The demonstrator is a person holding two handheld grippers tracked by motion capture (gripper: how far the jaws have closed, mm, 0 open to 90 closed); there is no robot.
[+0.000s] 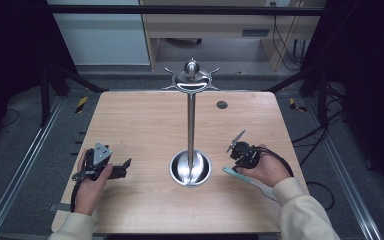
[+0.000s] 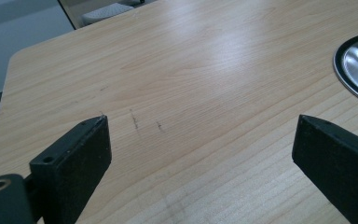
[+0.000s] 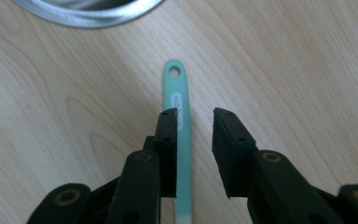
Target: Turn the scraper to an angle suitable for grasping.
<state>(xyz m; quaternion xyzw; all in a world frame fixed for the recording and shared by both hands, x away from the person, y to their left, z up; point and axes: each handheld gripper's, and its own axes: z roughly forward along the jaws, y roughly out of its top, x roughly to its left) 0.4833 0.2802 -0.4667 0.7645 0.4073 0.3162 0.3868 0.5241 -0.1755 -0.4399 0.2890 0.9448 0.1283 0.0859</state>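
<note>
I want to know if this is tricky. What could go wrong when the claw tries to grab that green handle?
1. The right gripper is open, and the green handle lies beside one jaw rather than centred, so closing might nudge it away.
2. The handle lies flat on the table, so the jaws might slip over it.
3. The tall metal stand is close by; a swinging handle might bump it.
</note>
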